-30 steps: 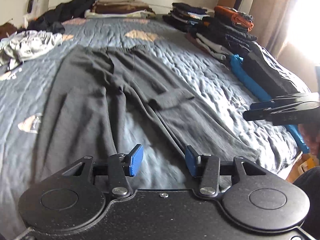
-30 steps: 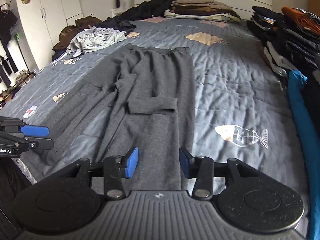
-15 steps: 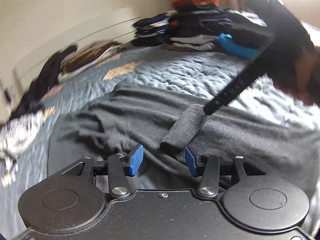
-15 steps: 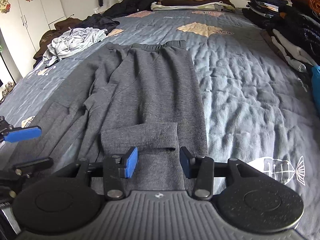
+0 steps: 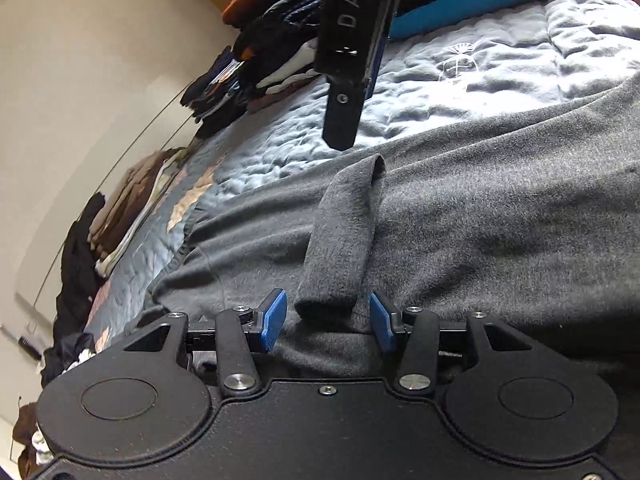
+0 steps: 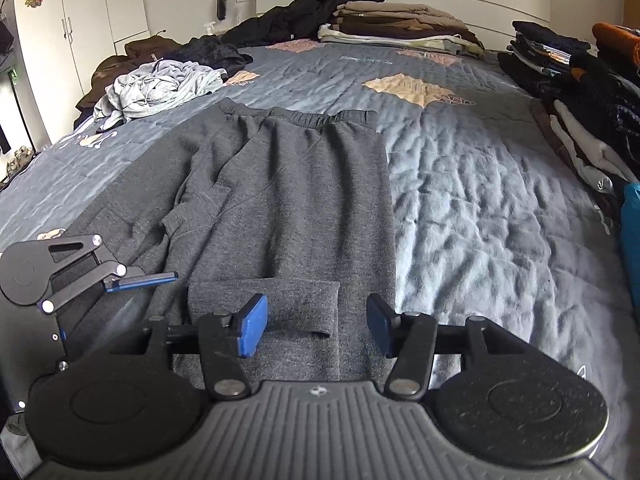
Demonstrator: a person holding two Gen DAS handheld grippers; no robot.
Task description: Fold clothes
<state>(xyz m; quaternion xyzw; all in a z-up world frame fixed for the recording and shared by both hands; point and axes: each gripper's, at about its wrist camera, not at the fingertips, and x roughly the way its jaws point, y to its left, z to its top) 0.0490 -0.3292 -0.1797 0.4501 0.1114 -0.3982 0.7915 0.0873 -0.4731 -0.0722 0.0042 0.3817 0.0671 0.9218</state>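
- Grey knit trousers (image 6: 288, 184) lie flat mid-bed (image 6: 480, 200), waistband far, one cuff (image 6: 264, 308) flipped back at near end.
- Soft, limp, light fabric; prob. best pinched at cuff edge or hem corners.
- Left hand-held gripper (image 5: 328, 320) open, cuff betw. pads, not pressed.
- Right hand-held gripper (image 6: 314, 326) open, jaws just widened, over same cuff.
- Vs a sec ago: both are closer to the cuff; left view has rolled.

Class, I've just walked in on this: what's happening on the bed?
A person is folding grey trousers spread flat on the bed, a claw in each hand. Both claws, left and right, are open around the turned-back leg end, not gripping it. The right one has just opened wider. Folded stacks line the edge.
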